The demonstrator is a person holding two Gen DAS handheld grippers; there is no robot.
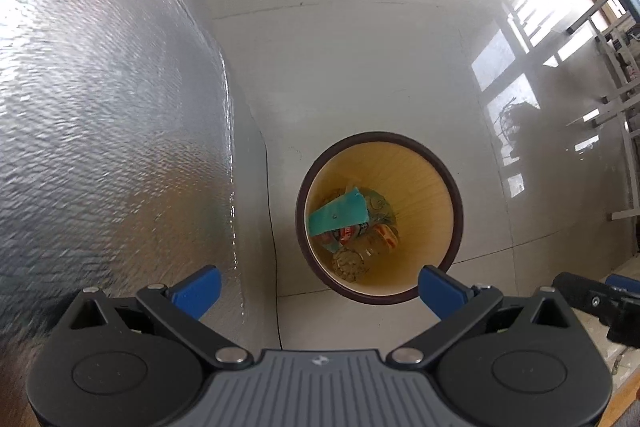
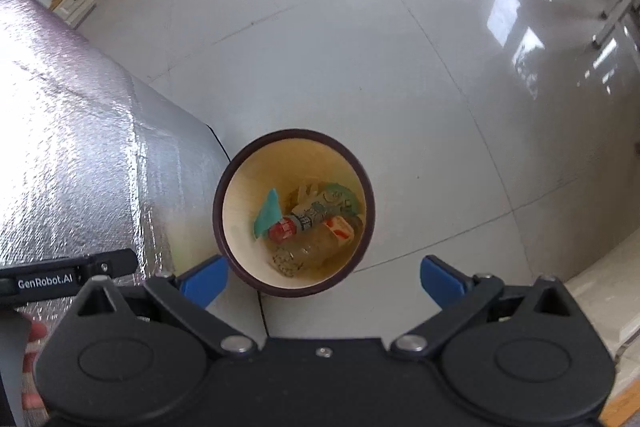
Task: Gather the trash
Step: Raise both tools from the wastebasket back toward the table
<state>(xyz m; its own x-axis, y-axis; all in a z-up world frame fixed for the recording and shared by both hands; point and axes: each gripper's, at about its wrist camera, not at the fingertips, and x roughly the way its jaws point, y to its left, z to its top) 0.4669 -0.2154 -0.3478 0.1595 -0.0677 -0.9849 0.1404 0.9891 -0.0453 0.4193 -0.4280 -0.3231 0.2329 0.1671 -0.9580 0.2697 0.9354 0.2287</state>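
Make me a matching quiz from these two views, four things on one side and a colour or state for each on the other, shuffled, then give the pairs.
Things:
1. bin
2. teal wrapper
3. left claw
4. foil sheet

Descriptions:
A. silver and crinkled, left of the bin
B. open, holding nothing
C. dark rim, yellowish inside, standing on the floor
D. lying inside the bin on other trash

Pairs: 1-C, 2-D, 3-B, 4-A

Both wrist views look steeply down, sharing the bin (image 1: 448,183) (image 2: 236,183) below.
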